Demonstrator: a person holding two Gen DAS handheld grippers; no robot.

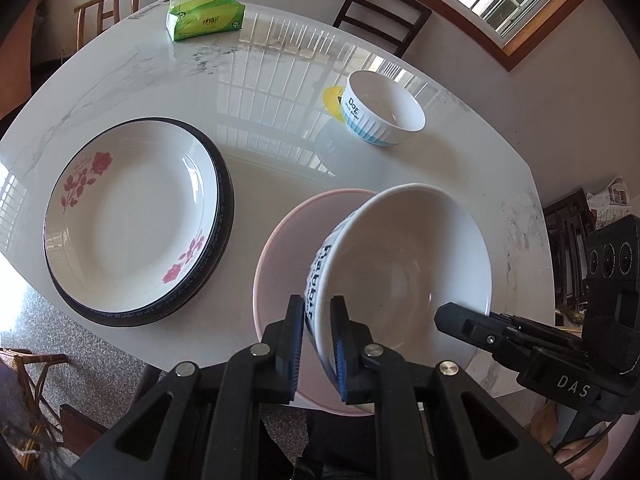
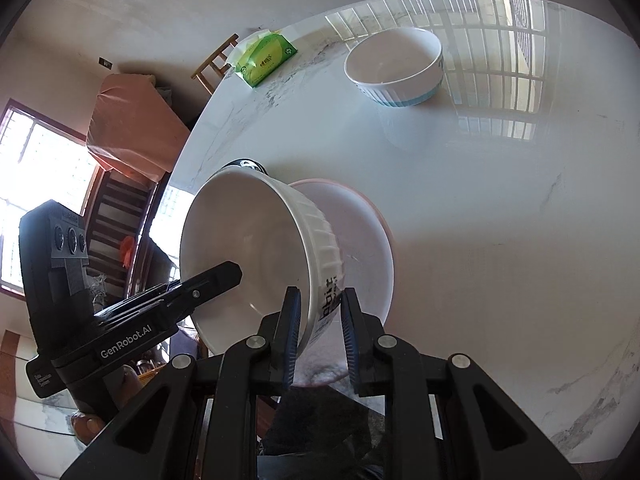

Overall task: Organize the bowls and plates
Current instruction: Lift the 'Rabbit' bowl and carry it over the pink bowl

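We see open tabletop (image 1: 272, 152) between stacked plates (image 1: 136, 220), far bowl (image 1: 384, 108) and tissue pack (image 1: 206, 14); pink bowl (image 1: 280, 248) blocks the near edge.

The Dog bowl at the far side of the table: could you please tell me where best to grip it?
Take the Dog bowl by its near rim from above, one of the fingers inside the wall, one outside. It stands upright with its mouth open, and the whole bowl looks too wide to span.
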